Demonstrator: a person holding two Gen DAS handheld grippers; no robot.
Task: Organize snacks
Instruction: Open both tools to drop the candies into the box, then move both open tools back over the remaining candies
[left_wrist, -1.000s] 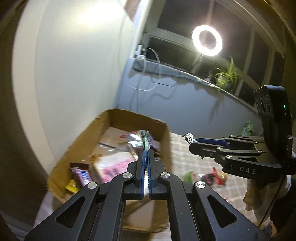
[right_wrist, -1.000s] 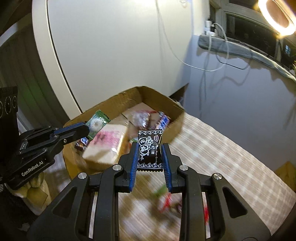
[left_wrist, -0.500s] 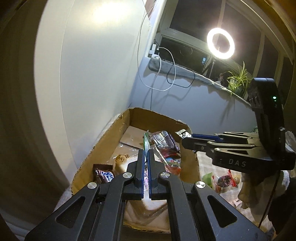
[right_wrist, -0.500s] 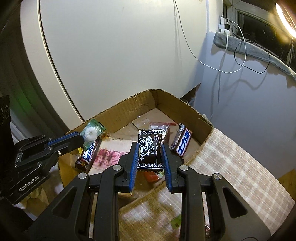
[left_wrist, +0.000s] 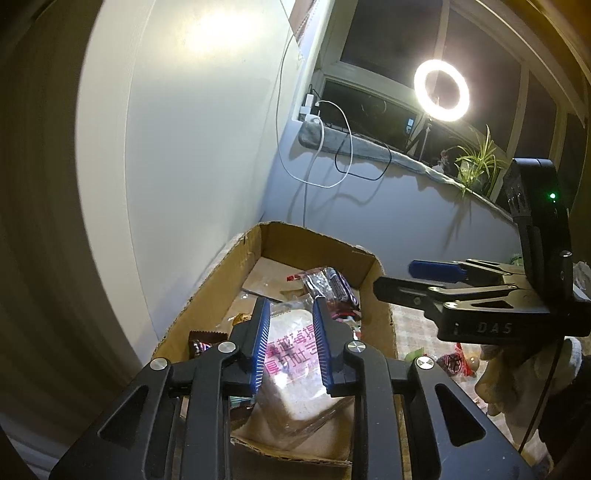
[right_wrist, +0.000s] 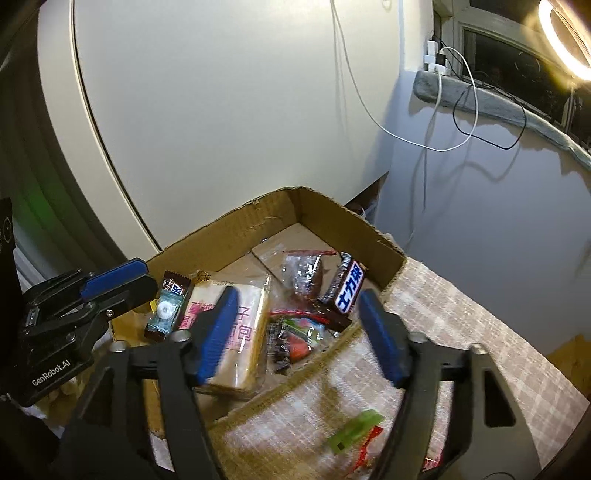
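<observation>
A cardboard box (right_wrist: 332, 214) (left_wrist: 317, 236) stands against the wall and holds several snacks. A wrapped bread pack with pink print (right_wrist: 243, 332) (left_wrist: 291, 350) lies in it, with a Snickers bar (right_wrist: 349, 286), a green mint packet (right_wrist: 164, 310) and a small black packet (right_wrist: 280, 345). My left gripper (left_wrist: 290, 343) is open and empty over the box's near left side; it also shows in the right wrist view (right_wrist: 114, 284). My right gripper (right_wrist: 295, 328) is wide open and empty above the box's near edge; it also shows in the left wrist view (left_wrist: 424, 277).
The box sits on a checked cloth (right_wrist: 443, 332). Loose snacks lie on the cloth: a green and red wrapper (right_wrist: 354, 428) and red packets (left_wrist: 454, 362). A white wall, hanging cables (left_wrist: 325, 147) and a ring light (left_wrist: 441, 90) are behind.
Both grippers have opened. The green mint packet left my left gripper and the black packet left my right gripper; both now lie in the box. Both grippers moved nearer the box.
</observation>
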